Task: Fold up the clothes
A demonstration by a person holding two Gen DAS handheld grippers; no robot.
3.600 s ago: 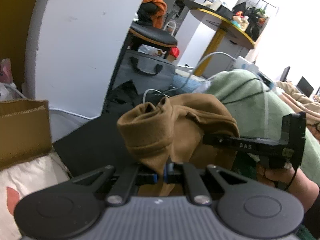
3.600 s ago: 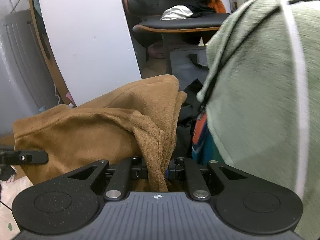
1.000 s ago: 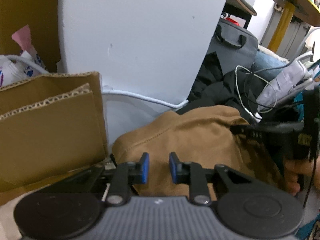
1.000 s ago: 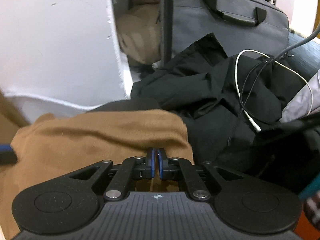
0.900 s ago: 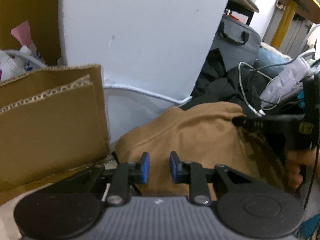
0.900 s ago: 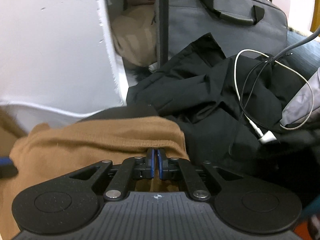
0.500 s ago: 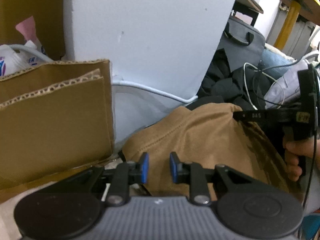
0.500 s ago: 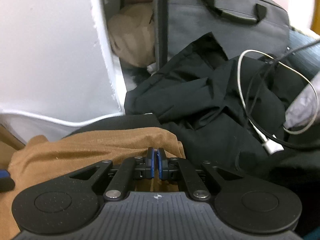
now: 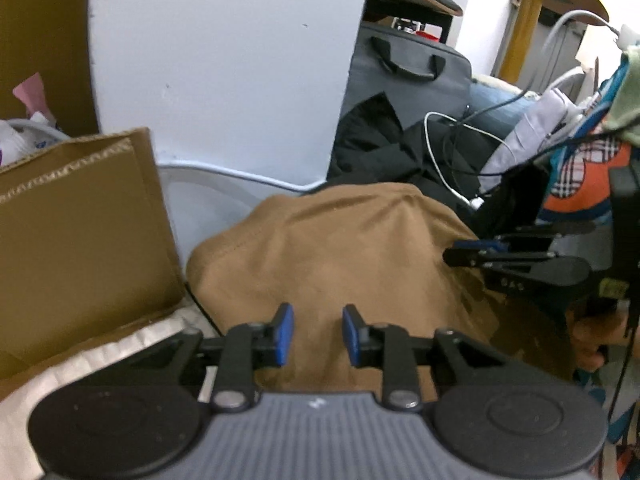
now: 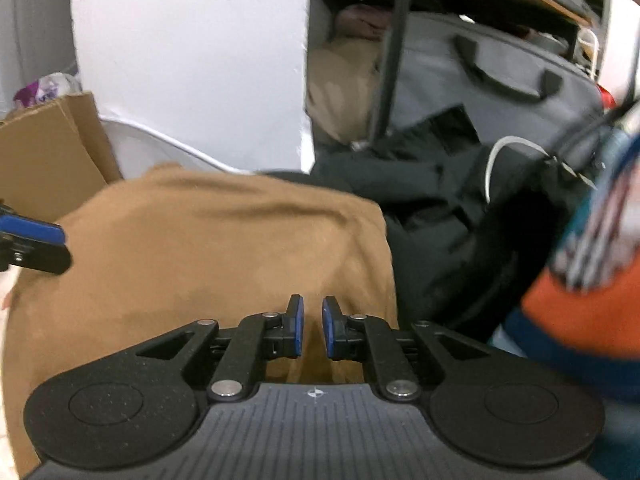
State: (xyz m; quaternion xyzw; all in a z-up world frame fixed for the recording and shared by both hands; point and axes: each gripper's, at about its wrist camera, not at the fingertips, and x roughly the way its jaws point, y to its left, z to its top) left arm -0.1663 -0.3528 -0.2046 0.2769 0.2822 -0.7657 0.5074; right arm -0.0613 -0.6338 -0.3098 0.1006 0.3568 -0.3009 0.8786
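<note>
Folded tan-brown cotton garment (image 9: 340,248) lies right of open brown cardboard box (image 9: 76,216). Left gripper (image 9: 316,334) and right gripper (image 10: 312,328): fingers spread, holding nothing.

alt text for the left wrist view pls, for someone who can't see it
The left gripper, open, hovers over a folded brown garment and grips nothing. The right gripper comes in from the right edge of the garment. A cardboard box stands to the left, and a black garment with a white cable lies behind.
</note>
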